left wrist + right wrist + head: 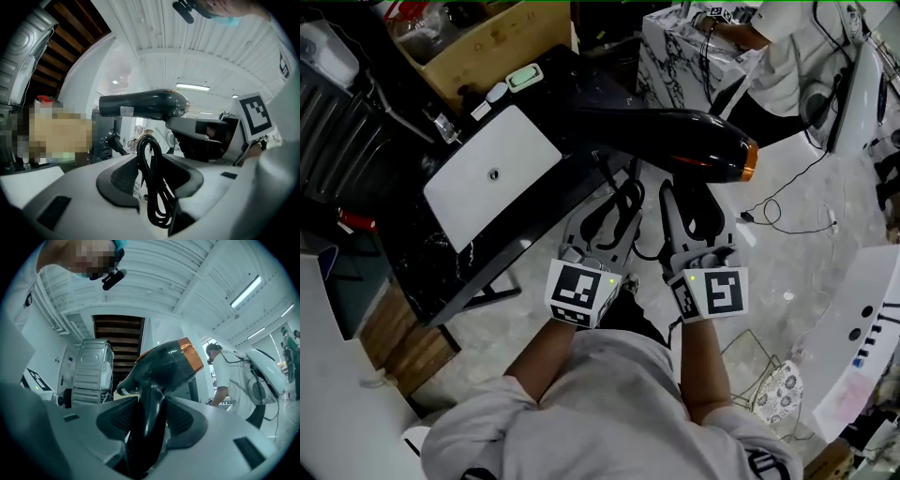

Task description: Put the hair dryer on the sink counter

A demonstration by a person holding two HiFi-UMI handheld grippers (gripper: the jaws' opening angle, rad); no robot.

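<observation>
Hair dryer (675, 141) held in air, not on bench (551, 98). Head view: dark end overlaps bench's rt edge, orange end out over floor (787, 253). Right gripper (692, 202) jaws pinching its handle; left gripper (614, 202) jaws pinching looped cord (151, 178), just beside. Bench top: white sink (516, 150) mid, bare inside apart from drain; dark margin round it narrow. Small green tray (525, 77) at back edge, contents unclear. Cardboard box (502, 37) behind bench, cluttered, items not readable. Open floor to rt; second person (778, 37) beyond.
</observation>
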